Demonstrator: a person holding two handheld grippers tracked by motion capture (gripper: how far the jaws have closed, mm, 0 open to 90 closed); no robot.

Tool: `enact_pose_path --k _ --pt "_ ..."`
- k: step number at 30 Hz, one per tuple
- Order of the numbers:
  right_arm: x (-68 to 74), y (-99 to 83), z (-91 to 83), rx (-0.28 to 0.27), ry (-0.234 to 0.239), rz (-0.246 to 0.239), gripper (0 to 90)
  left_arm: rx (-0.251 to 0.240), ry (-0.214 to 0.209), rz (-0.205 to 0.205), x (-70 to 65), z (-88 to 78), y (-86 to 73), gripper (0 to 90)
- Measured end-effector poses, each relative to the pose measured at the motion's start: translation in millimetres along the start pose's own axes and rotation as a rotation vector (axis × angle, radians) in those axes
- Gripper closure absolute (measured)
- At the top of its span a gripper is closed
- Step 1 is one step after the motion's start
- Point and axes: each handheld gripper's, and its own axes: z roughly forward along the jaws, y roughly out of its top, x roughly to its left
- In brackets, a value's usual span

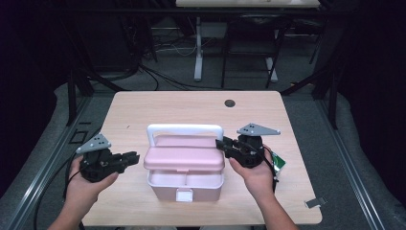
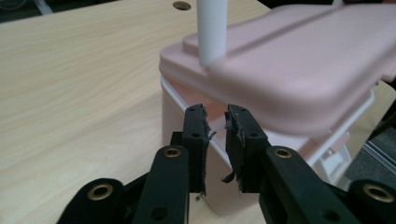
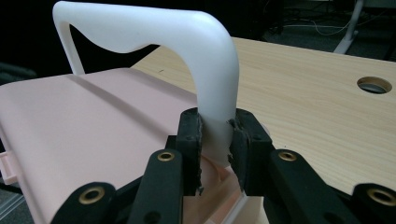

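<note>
A pink box (image 1: 184, 184) with a white handle (image 1: 184, 128) stands in the middle of the table, its lid (image 1: 184, 158) lifted slightly off the base. My right gripper (image 1: 221, 143) is shut on the handle's right leg; in the right gripper view the pads of this gripper (image 3: 215, 128) press that white leg (image 3: 217, 93) from both sides. My left gripper (image 1: 134, 156) sits just left of the box. In the left gripper view the left gripper (image 2: 215, 123) points at the box's corner under the overhanging lid (image 2: 303, 65), its jaws a narrow gap apart with nothing between them.
The wooden table (image 1: 143, 105) has a round cable hole (image 1: 230, 103) at the back. A green and white item (image 1: 279, 163) lies by the right hand, and a small metal clip (image 1: 314, 202) rests near the front right corner. Dark frames and cables stand behind the table.
</note>
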Motion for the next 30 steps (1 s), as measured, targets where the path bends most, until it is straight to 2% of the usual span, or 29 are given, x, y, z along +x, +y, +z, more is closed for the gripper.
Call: enact_pose_path --k 2,5,8,14,17,26,28,30 --pt "0.2 0.5 0.2 0.000 -0.002 -0.002 74.1 0.016 -0.008 -0.005 -3.1 3.5 -8.0 80.2" --pt "-0.1 1.0 0.4 0.001 -0.003 0.002 74.1 0.034 -0.026 0.009 -8.7 12.6 -14.7 83.6" --pt "0.1 1.2 0.5 0.004 -0.003 0.003 74.1 0.032 -0.046 0.014 -15.7 21.3 -14.8 87.6" --pt "0.5 1.3 0.5 0.013 -0.006 -0.002 74.0 0.050 -0.083 0.048 -32.0 37.3 -8.2 89.4" --pt "0.5 0.7 0.5 0.011 -0.005 -0.002 74.0 0.051 -0.076 0.055 -35.4 39.3 -4.7 89.5" --pt "-0.3 -1.8 -0.8 0.004 0.004 0.003 72.3 0.036 -0.072 0.041 -33.7 35.9 -1.1 89.7" --pt "-0.2 -2.0 -3.6 -0.004 -0.007 0.007 70.9 0.036 -0.071 0.041 -33.7 35.6 0.6 89.7" --pt "-1.5 -2.8 -8.6 -0.017 0.004 0.009 71.0 0.036 -0.071 0.045 -33.2 34.7 3.0 89.7"
